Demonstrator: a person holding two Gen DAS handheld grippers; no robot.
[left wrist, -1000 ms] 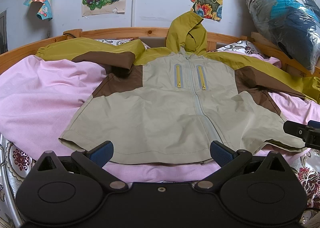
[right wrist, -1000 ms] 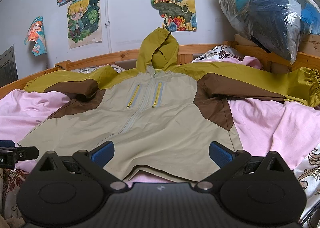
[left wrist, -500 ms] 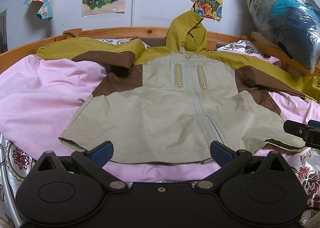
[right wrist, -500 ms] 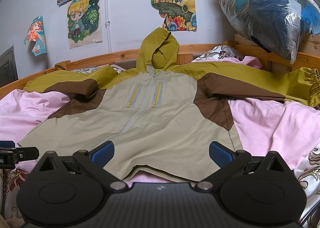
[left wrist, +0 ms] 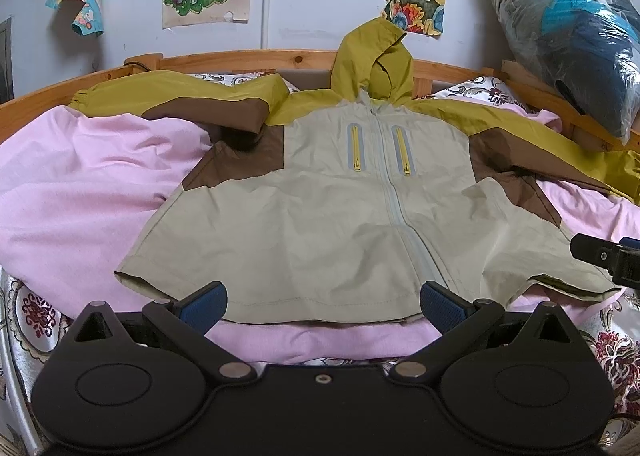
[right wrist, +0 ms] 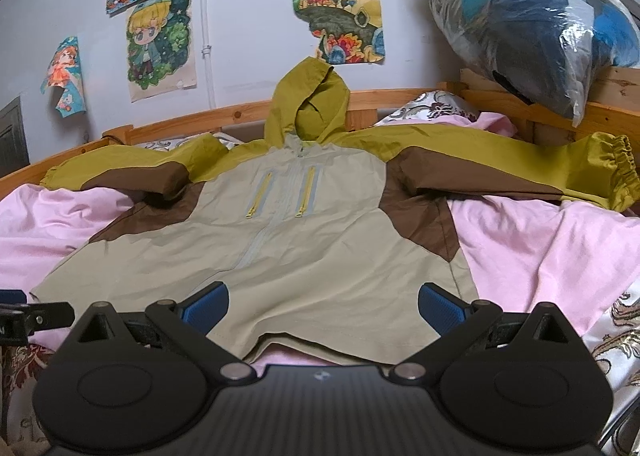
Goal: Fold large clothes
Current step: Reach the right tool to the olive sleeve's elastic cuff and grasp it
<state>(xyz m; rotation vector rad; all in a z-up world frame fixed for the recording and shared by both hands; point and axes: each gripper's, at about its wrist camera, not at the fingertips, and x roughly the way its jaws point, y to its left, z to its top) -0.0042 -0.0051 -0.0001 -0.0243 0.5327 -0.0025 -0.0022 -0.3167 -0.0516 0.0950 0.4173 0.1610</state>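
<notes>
Left wrist view showed the jacket [left wrist: 340,223] lying flat on the bed [left wrist: 80,191], sleeves spread toward 9 and 3 o'clock, ready for folding. The left gripper [left wrist: 322,302] and right gripper [right wrist: 322,302] were wide apart, empty, near its hem.

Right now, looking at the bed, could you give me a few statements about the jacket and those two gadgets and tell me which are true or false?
1. The jacket lies spread out, front up. True.
2. Its main zipper is undone. False: it is closed.
3. The hood leans against the wooden bed rail. True.
4. The left gripper clamps the hem. False: its jaws stand open, gripping nothing.
5. The right gripper is open. True.
6. The sheet is blue. False: pink.
</notes>
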